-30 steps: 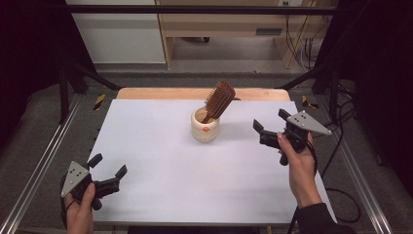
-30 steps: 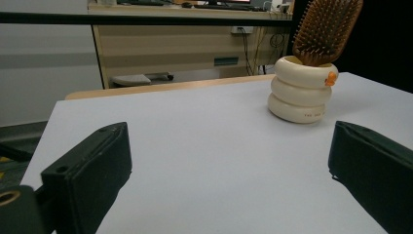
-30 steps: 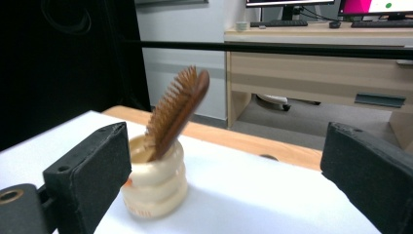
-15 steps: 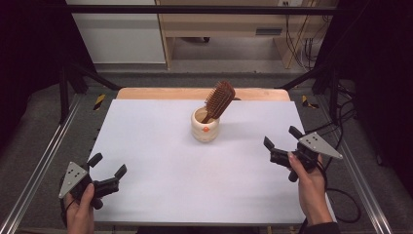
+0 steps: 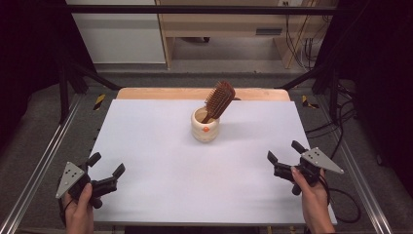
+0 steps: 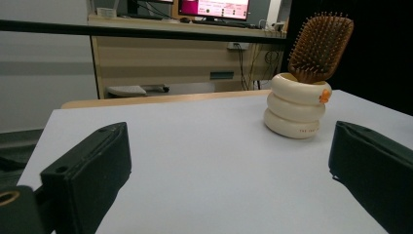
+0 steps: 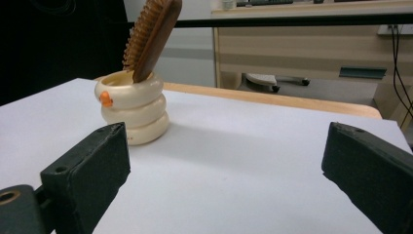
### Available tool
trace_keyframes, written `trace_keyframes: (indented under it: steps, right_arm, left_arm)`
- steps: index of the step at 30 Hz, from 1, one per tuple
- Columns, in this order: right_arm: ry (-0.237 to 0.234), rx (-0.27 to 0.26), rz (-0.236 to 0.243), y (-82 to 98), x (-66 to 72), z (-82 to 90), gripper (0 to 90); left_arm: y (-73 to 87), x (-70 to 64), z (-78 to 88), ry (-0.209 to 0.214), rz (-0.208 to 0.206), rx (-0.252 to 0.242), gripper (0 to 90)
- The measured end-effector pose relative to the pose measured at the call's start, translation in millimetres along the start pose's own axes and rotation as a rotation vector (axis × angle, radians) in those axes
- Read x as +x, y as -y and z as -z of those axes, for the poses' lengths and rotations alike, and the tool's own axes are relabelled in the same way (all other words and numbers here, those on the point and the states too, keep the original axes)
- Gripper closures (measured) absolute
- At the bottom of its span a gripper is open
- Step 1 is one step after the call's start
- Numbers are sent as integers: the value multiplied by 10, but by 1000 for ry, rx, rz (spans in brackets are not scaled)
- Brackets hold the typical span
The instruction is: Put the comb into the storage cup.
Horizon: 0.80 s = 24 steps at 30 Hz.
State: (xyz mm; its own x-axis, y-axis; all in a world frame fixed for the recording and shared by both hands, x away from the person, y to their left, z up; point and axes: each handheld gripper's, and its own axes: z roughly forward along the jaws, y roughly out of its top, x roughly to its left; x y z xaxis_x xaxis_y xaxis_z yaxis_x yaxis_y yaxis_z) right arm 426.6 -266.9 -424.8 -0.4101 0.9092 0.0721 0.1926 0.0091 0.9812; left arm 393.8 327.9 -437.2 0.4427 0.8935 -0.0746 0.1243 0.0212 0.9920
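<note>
From the high view we see a white table (image 5: 160,146) with a cream, ring-stacked holder (image 5: 205,125) standing a little beyond its middle. A wooden paddle hairbrush (image 5: 219,100) sits handle-down in the holder, its bristled head leaning up and to the right. Our left gripper (image 5: 106,165) hangs over the table's near left corner, jaws spread wide with nothing between them. Our right gripper (image 5: 282,158) hovers near the right edge, jaws likewise apart and empty. Both are well apart from the holder, one to each side of it.

In the left gripper view we look between two black jaws set far apart, the bare table between them. The holder (image 6: 296,112) stands ahead and to the right, three rounded rings with a small orange dot (image 6: 325,95) near its rim. The hairbrush (image 6: 321,46) rises out of it, bristles facing us.

In the right gripper view the jaws again stand wide and grip nothing. The holder (image 7: 132,109) is ahead on the left, its orange dot (image 7: 104,100) turned towards us, and the hairbrush (image 7: 155,34) shows its smooth wooden back, tilted up to the right, with the bristles along its left edge.
</note>
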Motion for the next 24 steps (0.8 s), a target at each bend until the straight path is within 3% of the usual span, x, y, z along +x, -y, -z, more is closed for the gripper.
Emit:
trace_keyframes:
  steps: [12,24]
  right_arm:
    - [-33,3,-9,204,32,-12,37]
    - [-86,20,14,308,152,-88,35]
  left_arm:
    - [-17,-45,-14,33,4,-11,19]
    - [-15,-75,-32,58,2,-8,19]
